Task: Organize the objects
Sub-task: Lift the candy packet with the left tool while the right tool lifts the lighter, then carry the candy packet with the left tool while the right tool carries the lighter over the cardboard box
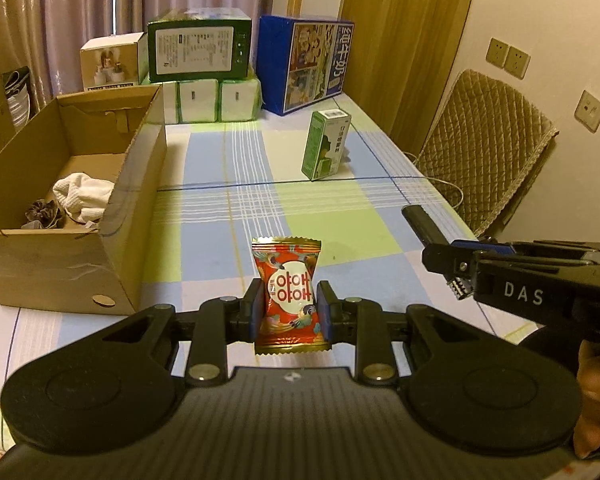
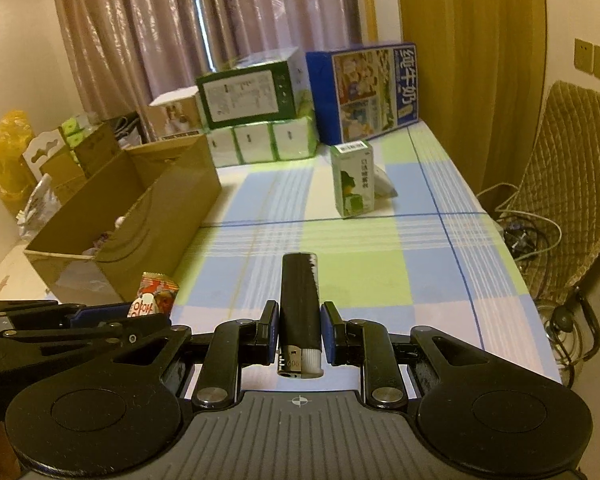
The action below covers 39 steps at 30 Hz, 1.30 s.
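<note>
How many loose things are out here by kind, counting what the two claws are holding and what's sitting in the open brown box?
Snack packet, in left gripper: 1
Lighter, in right gripper: 1
Small green carton, standing on table: 1
White cloth, in cardboard box: 1
Dark scrunchie, in box: 1
Total: 5

The left tool (image 1: 289, 309) points forward, away from the person. Its two blue pads (image 1: 254, 307) press in on both sides of a red snack packet (image 1: 288, 295), which stands up between them. The right tool (image 2: 299, 326) also points forward. Its pads (image 2: 329, 330) squeeze a black lighter (image 2: 300, 304) whose body sticks out in front. The two tools are side by side and near each other. In the left wrist view the right tool (image 1: 432, 240) reaches in from the right side, and part of a hand (image 1: 594, 396) shows below it, holding it.
</note>
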Tool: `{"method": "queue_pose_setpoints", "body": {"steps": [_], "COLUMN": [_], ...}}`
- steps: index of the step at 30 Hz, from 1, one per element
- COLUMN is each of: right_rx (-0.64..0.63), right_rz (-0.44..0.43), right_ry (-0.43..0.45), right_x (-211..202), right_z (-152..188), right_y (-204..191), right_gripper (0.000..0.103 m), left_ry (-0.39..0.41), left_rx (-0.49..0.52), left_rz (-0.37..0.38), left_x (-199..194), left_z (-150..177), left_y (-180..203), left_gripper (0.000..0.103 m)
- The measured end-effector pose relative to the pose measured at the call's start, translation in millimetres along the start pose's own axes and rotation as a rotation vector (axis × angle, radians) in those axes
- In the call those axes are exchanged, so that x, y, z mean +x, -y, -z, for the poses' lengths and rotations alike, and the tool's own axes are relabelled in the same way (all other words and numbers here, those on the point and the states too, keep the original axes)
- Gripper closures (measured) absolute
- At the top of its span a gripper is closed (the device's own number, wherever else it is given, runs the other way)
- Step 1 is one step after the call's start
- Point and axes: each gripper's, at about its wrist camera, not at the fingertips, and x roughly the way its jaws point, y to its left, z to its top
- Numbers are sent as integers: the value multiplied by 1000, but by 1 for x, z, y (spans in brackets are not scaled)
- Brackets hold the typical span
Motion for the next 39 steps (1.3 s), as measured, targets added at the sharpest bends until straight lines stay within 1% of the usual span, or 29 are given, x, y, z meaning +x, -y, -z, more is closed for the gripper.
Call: {"method": "queue_pose_setpoints", "body": {"steps": [11, 20, 33, 39], "right_rx": [-24, -31, -52, -71], "right_rz": [-15, -38, -73, -93], "right_ry": [18, 18, 11, 7], "right_x": [-15, -13, -7, -1], "right_z": [0, -3, -7, -12], "right_y": [-14, -25, -48, -64], "right_gripper": [84, 84, 84, 84], "left_ry": [28, 54, 76, 86], "left_rx": [1, 9, -14, -29], "left_rz": [-10, -51, -76, -95], "left_x": [-22, -34, -48, -55], "left_z": [2, 0, -6, -8], "left_y": [-4, -12, -34, -48], "left_gripper": [80, 80, 80, 80]}}
